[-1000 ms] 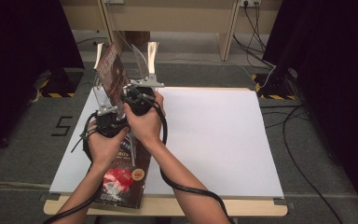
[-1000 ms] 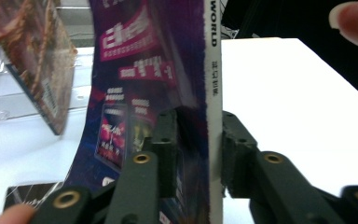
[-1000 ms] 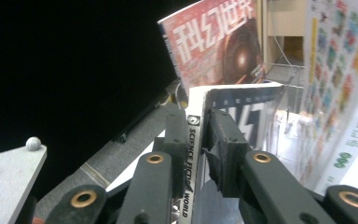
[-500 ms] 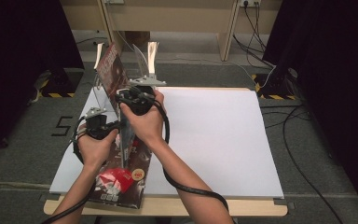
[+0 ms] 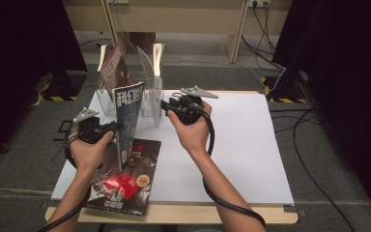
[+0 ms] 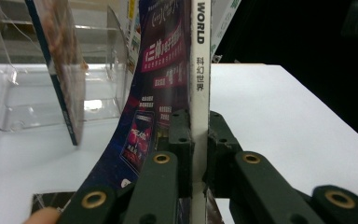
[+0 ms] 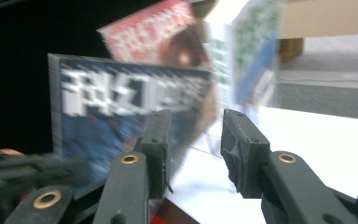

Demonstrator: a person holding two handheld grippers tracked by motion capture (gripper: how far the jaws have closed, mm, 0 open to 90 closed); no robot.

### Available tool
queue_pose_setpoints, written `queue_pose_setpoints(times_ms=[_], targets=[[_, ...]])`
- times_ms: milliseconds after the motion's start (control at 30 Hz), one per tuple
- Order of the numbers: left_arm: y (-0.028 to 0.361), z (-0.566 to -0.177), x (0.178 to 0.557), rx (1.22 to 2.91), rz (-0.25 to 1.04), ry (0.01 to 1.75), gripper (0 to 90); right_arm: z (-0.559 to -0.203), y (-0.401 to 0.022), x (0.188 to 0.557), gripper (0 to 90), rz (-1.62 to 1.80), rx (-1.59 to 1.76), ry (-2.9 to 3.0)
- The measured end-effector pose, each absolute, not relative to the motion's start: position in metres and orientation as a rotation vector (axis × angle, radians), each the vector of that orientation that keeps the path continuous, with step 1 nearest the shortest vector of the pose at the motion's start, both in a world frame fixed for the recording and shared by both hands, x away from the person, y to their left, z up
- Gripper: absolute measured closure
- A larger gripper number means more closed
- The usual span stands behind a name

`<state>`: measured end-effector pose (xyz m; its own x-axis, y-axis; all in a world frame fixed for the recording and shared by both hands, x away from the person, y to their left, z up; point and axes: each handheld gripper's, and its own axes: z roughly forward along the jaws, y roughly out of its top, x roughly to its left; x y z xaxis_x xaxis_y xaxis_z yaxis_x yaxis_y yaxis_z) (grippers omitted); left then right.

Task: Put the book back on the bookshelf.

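A blue magazine (image 5: 128, 116) stands upright on its edge at the table's left, in front of a clear rack (image 5: 147, 104). My left gripper (image 5: 112, 127) is shut on it. In the left gripper view the jaws, which have just closed further, pinch its white spine (image 6: 198, 93) low down, at my left gripper (image 6: 198, 135). My right gripper (image 5: 165, 105) hangs to the right of the magazine, apart from it. Its jaws have just opened, and nothing lies between them at my right gripper (image 7: 193, 140). Beyond them I see the blue magazine's cover (image 7: 112, 107).
A second magazine (image 5: 130, 179) lies flat at the table's front left edge. The rack (image 6: 28, 93) holds a red magazine (image 5: 113, 67) and a white and green one (image 5: 157, 63). The white table top (image 5: 251, 145) spreads to the right. Cables lie on the floor at the right.
My right gripper has let go of the blue magazine and swung away to the right. The left hand has shifted slightly left and keeps the magazine upright.
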<state>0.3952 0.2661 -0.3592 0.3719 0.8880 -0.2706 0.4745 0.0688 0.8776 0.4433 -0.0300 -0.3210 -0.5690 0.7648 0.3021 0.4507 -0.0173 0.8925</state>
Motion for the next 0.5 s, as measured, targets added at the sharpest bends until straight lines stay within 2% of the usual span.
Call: queue_pose_setpoints(times_ms=[267, 500], targets=[[0.282, -0.341, 0.397, 1.534, 0.546, 1.236, 83.0, -0.352, -0.076, 0.438, 63.4, 1.544, 1.383, 1.948], [0.295, -0.333, 0.399, 1.48, 0.565, 1.259, 83.0, -0.374, -0.096, 0.433, 63.4, 1.497, 1.445, 1.948]])
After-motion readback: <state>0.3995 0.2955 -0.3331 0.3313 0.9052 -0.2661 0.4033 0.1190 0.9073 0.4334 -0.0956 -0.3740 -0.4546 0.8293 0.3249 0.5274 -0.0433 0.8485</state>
